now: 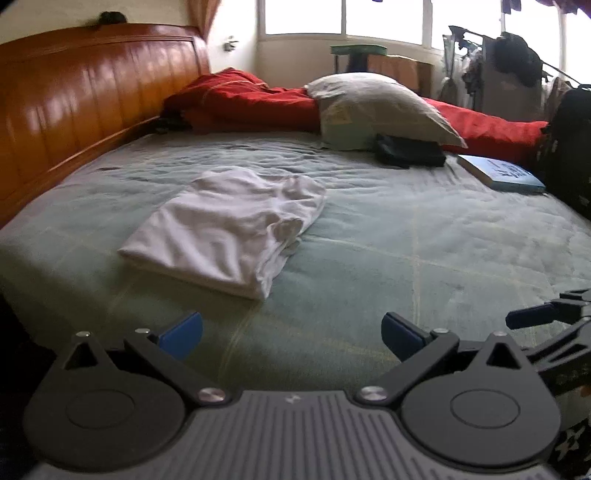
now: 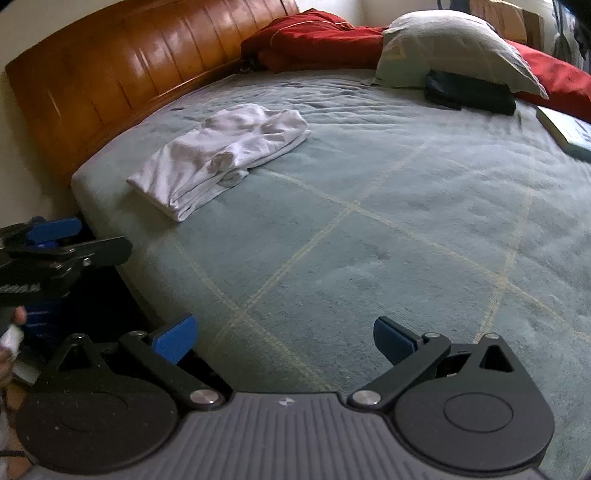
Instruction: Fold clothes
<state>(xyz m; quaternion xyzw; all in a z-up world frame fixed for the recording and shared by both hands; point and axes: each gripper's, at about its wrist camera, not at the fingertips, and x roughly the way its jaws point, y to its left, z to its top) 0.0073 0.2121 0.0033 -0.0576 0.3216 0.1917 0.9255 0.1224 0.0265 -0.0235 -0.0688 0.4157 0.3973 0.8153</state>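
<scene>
- Nearest the left wrist lens: left gripper [image 1: 291,334], black linkage and 2 blue pads, jaws wide apart, holding nothing; poised above the near edge of the bed, clear of the cloth
- Nearest the right wrist lens: right gripper [image 2: 284,339], same build, jaws likewise spread wide and empty; hovering over bare bedspread near the bed's front corner
- Glimpsed at the right margin of the left view: blue tip of the right gripper [image 1: 532,315]; at the left margin of the right view, the left gripper [image 2: 55,230], off the bed's edge, with part of a hand [image 2: 14,332] below it
- Further in, on the green bedspread [image 1: 406,236] with pale yellow grid lines: white garment [image 1: 229,221], folded into a rough rectangle with rumpled layers at its far end; lying flat, left of centre, toward the headboard side, well apart from both grippers [image 2: 221,155]
- Behind it on the left: glossy wooden headboard [image 1: 85,99], running along the bed's side
- At the far end: red blanket [image 1: 240,99] bunched up; pale pillow [image 1: 376,107] resting on it, tilted
- Just beside the pillow's lower edge, partly under it: flat dark item [image 1: 410,151], too blurred to name
- Right of that, on the bedspread: blue book [image 1: 502,173], lying flat
- Beyond the bed: bright windows [image 1: 306,16]; clothes rack [image 1: 509,62] with dark garments hanging
</scene>
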